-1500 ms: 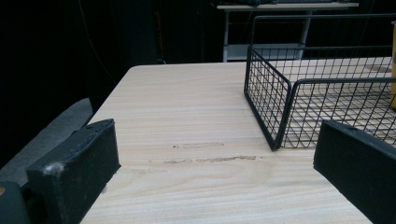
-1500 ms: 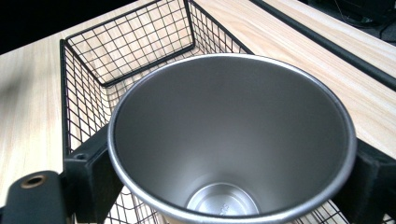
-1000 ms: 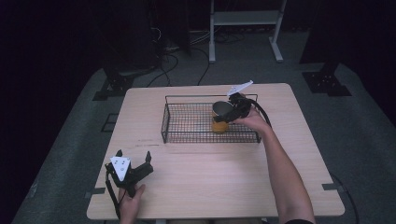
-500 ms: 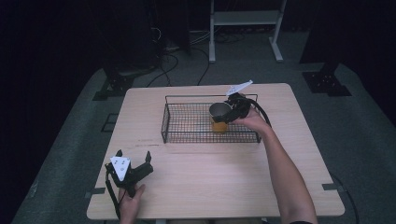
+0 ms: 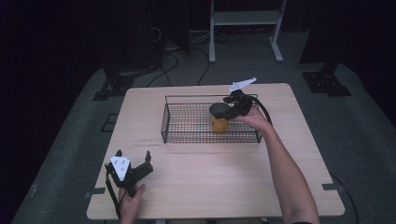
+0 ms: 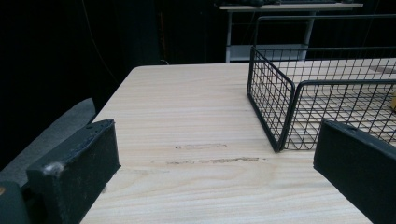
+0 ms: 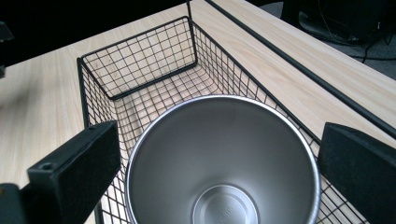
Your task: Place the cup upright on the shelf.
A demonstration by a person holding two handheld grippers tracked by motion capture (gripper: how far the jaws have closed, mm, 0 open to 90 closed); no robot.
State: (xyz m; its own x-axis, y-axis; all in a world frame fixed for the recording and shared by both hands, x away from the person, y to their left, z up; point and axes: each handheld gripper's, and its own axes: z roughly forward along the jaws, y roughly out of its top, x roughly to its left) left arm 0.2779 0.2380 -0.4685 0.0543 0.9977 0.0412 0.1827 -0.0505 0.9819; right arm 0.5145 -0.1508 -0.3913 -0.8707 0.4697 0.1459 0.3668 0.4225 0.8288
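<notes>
Cup point(image 5: 219, 117) stands upright in the basket point(image 5: 187, 138), toward its right end. Right gripper point(image 5: 233, 108) sits at its rim, fingers spread either side, not pinching — likely just let go. Left gripper point(image 5: 133, 164) idle on the table point(image 5: 210, 182), fingers open, out of the way.

One cup point(image 5: 219, 117), one wire basket point(image 5: 187, 122), two tools, apparently one table point(image 5: 210, 168).

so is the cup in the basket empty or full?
Empty: the right gripper view looks straight into the steel-lined cup, showing bare metal down to its bottom. It stands upright in the wire basket.
</notes>
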